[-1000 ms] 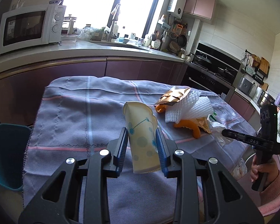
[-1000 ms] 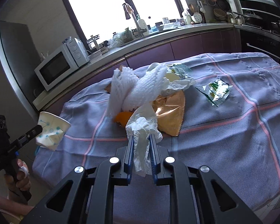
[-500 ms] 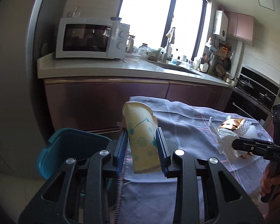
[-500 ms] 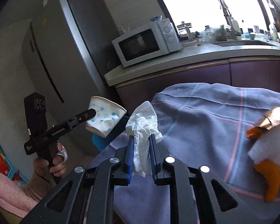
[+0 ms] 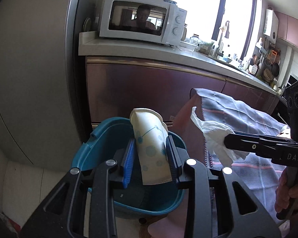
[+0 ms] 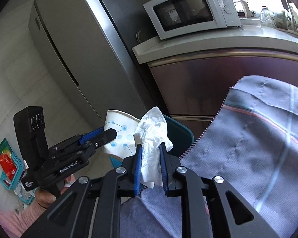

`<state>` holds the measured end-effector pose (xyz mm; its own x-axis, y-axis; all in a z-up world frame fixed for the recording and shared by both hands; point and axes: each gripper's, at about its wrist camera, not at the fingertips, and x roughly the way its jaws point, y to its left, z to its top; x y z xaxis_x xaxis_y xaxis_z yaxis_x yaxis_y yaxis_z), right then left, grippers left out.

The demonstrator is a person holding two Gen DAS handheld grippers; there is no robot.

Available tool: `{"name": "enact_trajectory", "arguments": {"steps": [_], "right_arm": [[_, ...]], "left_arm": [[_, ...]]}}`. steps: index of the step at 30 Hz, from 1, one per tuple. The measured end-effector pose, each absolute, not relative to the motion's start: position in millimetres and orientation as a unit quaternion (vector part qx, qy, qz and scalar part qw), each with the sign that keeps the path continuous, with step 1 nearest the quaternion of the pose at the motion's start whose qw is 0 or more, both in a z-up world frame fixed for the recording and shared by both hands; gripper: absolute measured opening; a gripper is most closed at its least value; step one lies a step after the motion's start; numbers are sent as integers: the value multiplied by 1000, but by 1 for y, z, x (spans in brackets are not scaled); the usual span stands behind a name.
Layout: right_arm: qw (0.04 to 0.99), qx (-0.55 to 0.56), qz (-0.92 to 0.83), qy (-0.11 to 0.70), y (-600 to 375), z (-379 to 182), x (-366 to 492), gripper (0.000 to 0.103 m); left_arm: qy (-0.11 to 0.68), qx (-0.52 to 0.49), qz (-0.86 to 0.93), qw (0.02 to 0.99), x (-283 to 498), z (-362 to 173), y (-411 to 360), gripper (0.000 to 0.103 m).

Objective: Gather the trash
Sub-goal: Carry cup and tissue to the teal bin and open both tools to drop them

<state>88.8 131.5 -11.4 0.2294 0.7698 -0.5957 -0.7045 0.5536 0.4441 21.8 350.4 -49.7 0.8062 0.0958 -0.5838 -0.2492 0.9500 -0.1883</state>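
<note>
Left wrist view shows the left claw point(image 5: 150, 154) gripping a paper cup point(image 5: 152, 148) above the teal bin point(image 5: 89, 150), the right claw point(image 6: 150, 166) pinching a tissue point(image 6: 152, 136); next, release both inside.

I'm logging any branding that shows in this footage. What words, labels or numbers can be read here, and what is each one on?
"DAS": white letters on the right gripper body, cut off at the picture's edge.
"GenRobot.AI": white print on the left gripper body.
Small white label lower on the left gripper's handle: too small to read.
Brand mark on the microwave, above its dials: too blurred to read.
Yellow sticker on the fridge: unreadable.
</note>
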Motion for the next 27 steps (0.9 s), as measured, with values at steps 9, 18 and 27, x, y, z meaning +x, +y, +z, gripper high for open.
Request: {"name": "enact_trajectory", "arguments": {"steps": [9, 18, 27], "right_arm": [[770, 33, 442, 459, 176, -39, 114, 25], [776, 51, 433, 457, 165, -41, 115, 42], [787, 50, 443, 425, 124, -27, 93, 44]], "left_arm": [[339, -138, 106, 925, 59, -92, 365, 32], [351, -135, 109, 920, 72, -107, 361, 35], [310, -128, 72, 939, 51, -79, 333, 38]]}}
